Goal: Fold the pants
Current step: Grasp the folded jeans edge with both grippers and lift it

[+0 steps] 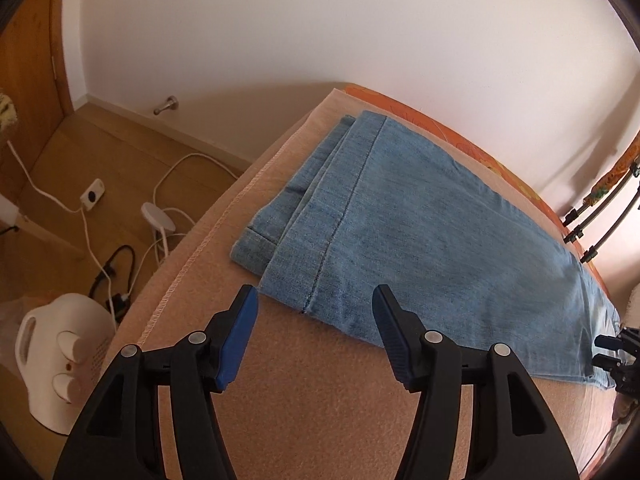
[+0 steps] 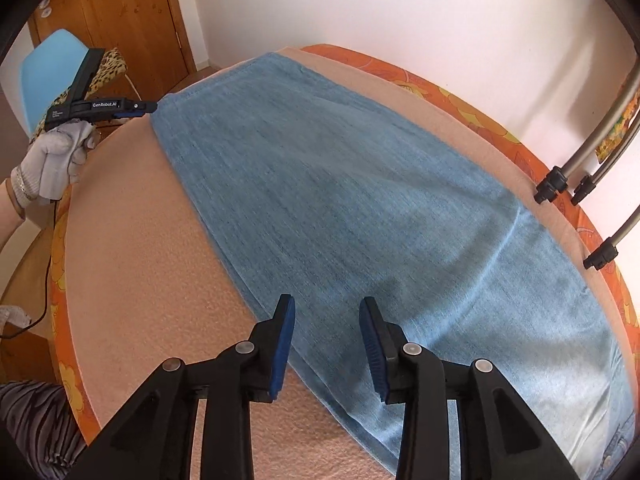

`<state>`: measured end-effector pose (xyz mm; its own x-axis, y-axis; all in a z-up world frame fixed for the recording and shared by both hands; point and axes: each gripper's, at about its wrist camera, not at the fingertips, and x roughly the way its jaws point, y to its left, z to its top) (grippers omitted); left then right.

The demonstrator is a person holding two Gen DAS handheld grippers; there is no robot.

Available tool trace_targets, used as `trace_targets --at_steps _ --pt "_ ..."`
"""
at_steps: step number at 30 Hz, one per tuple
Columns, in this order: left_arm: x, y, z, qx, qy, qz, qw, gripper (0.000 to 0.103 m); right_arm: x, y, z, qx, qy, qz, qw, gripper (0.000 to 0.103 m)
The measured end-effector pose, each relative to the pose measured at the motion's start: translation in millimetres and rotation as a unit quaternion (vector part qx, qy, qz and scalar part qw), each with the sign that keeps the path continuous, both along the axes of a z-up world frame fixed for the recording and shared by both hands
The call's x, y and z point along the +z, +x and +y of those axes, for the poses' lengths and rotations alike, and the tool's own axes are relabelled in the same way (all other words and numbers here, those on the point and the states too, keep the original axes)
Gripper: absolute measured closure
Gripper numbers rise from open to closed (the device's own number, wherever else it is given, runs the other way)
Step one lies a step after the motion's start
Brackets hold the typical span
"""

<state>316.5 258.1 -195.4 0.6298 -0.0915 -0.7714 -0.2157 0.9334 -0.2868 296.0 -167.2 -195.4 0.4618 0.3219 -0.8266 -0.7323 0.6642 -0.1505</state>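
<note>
A: Two grippers, both open, nothing clamped. Left gripper [image 1: 316, 300] has its blue pads spread wide, hanging over the beige blanket [image 1: 320, 400] just short of the hem end of the pants [image 1: 420, 232].

B: Touching the denim?

A: No. One pad sits by the hem corner, the other over the leg edge, no fabric between them. Right gripper [image 2: 327, 312] has a narrower gap and hovers over the near edge of the pants [image 2: 340, 184] at the other end. Pads are apart, cloth is flat under them, not pinched.

B: Where are the pants?

A: Blue jeans flat on the beige blanket [image 2: 140, 260], lying lengthwise along the far side near the orange patterned edge [image 2: 480, 120]. Legs stacked; in the left wrist view the hems are offset, lower hem sticking out beside the top one.

B: Can each gripper see the other?

A: Right wrist view shows the left gripper [image 2: 148, 107] at the far hem corner, held by a hand in a white glove [image 2: 52, 160]. Left wrist view only catches a bit of black hardware [image 1: 620, 360] at the right rim, probably the right tool, hard to tell.

B: Background?

A: White fan heater [image 1: 60, 360] and cables [image 1: 160, 200] on the wood floor, wooden door [image 2: 120, 8], metal tubes [image 2: 592, 140] by the wall.
</note>
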Motion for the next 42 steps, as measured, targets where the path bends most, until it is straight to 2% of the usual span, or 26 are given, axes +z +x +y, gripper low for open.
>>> trace_targets --at_steps 3,5,7,8,10,12,14,17,22,26,27,28,30,31,32,33,35,36,38,39,42 --pt "-2 0 4 0.004 -0.032 -0.014 0.9994 0.047 9 2 33 0.022 0.001 -0.013 1.000 0.065" --pt "-3 0 4 0.005 -0.032 -0.018 0.9993 0.051 15 9 57 0.036 0.006 -0.019 0.999 0.064" --pt "-3 0 5 0.009 -0.032 -0.027 0.9991 0.073 24 20 82 0.044 0.017 -0.025 0.999 0.061" --pt "-2 -1 5 0.011 -0.031 -0.034 0.9989 0.076 29 28 93 0.049 0.026 -0.026 0.998 0.061" --pt "1 -2 7 0.011 -0.035 -0.051 0.9981 0.091 38 49 122 0.054 0.048 -0.020 0.997 0.060" --pt "3 -1 5 -0.004 -0.038 -0.061 0.9974 0.092 44 70 149 0.052 0.064 -0.022 0.996 0.050" --pt "3 1 -2 -0.024 -0.020 -0.065 0.9974 0.095 48 92 175 0.060 0.077 -0.029 0.995 0.044" --pt "6 1 -11 -0.046 0.013 -0.073 0.9962 0.095 45 132 232 0.054 0.089 -0.022 0.994 0.044" --pt "3 -4 -13 -0.067 0.052 -0.070 0.9940 0.095 32 189 299 0.039 0.098 -0.001 0.994 0.042" --pt "-1 -5 -2 -0.045 0.067 -0.060 0.9949 0.094 12 215 341 0.031 0.078 -0.004 0.996 0.039" --pt "-2 -4 2 -0.037 0.066 -0.053 0.9957 0.088 7 220 349 0.031 0.074 0.001 0.997 0.039" --pt "-4 -2 5 -0.038 0.058 -0.046 0.9966 0.071 2 225 355 0.029 0.071 0.007 0.997 0.039" --pt "-6 2 11 -0.035 0.044 -0.041 0.9976 0.048 -6 231 363 0.028 0.067 0.019 0.997 0.040" --pt "-8 5 12 -0.030 0.044 -0.034 0.9980 0.047 -9 232 364 0.030 0.066 0.023 0.997 0.041" --pt "-10 9 13 -0.031 0.040 -0.025 0.9984 0.047 -12 232 364 0.032 0.064 0.026 0.997 0.049" --pt "-12 11 13 -0.033 0.034 -0.022 0.9986 0.047 -14 232 366 0.037 0.062 0.030 0.997 0.061" --pt "-11 13 11 -0.034 0.035 -0.026 0.9985 0.050 -14 230 367 0.050 0.059 0.034 0.996 0.071" --pt "-11 13 10 -0.037 0.032 -0.029 0.9984 0.066 -12 225 365 0.053 0.059 0.026 0.997 0.080" --pt "-10 12 9 -0.031 0.035 -0.034 0.9983 0.074 -6 222 361 0.057 0.065 0.019 0.996 0.095" --pt "-9 11 8 -0.030 0.036 -0.037 0.9982 0.084 -3 221 359 0.056 0.071 0.019 0.996 0.095" --pt "-4 5 11 -0.028 0.033 -0.052 0.9977 0.092 4 216 356 0.066 0.081 0.009 0.994 0.098"
